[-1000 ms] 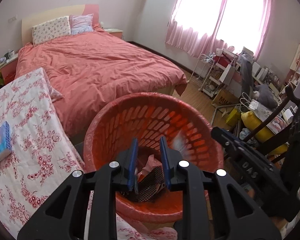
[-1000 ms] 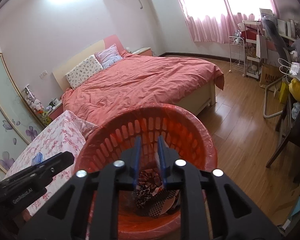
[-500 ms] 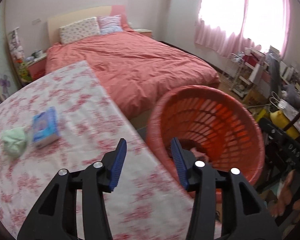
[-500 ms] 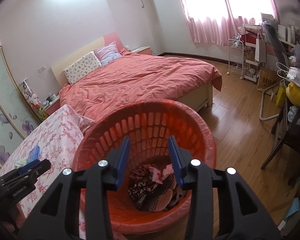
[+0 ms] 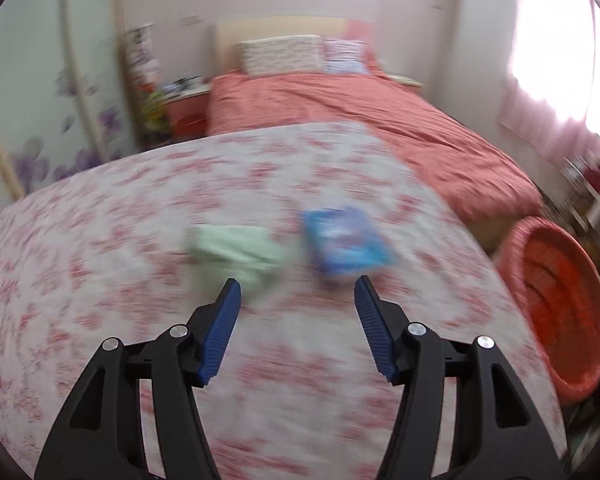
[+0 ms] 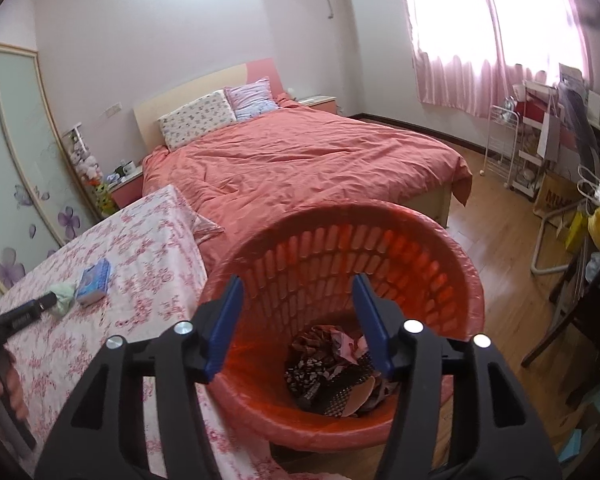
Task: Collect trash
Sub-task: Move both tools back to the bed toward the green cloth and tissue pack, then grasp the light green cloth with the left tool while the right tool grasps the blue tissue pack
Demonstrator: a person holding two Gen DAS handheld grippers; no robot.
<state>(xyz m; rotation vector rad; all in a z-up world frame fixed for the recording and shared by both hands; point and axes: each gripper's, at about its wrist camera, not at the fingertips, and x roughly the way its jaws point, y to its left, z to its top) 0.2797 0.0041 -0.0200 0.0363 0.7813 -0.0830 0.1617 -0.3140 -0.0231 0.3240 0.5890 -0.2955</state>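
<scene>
Red-orange slatted basket [image 6: 452, 280], dark patterned and pink scraps [image 6: 332, 368] inside. White tablecloth [image 5: 300, 380] under a red floral print – on it a pale green crumpled wad [image 5: 236, 250] and a blue packet [image 5: 346, 246]. Coral-red bedspread [image 6: 300, 160], floral and striped pillows [image 6: 198, 118], pink curtains [image 6: 452, 76]. Blue pads on black gripper fingers [image 6: 224, 326].

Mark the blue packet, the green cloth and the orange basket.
blue packet [image 6: 94, 281], right wrist view, top face.
green cloth [image 6: 65, 298], right wrist view, crumpled middle.
orange basket [image 6: 380, 254], right wrist view, inner slatted wall.
</scene>
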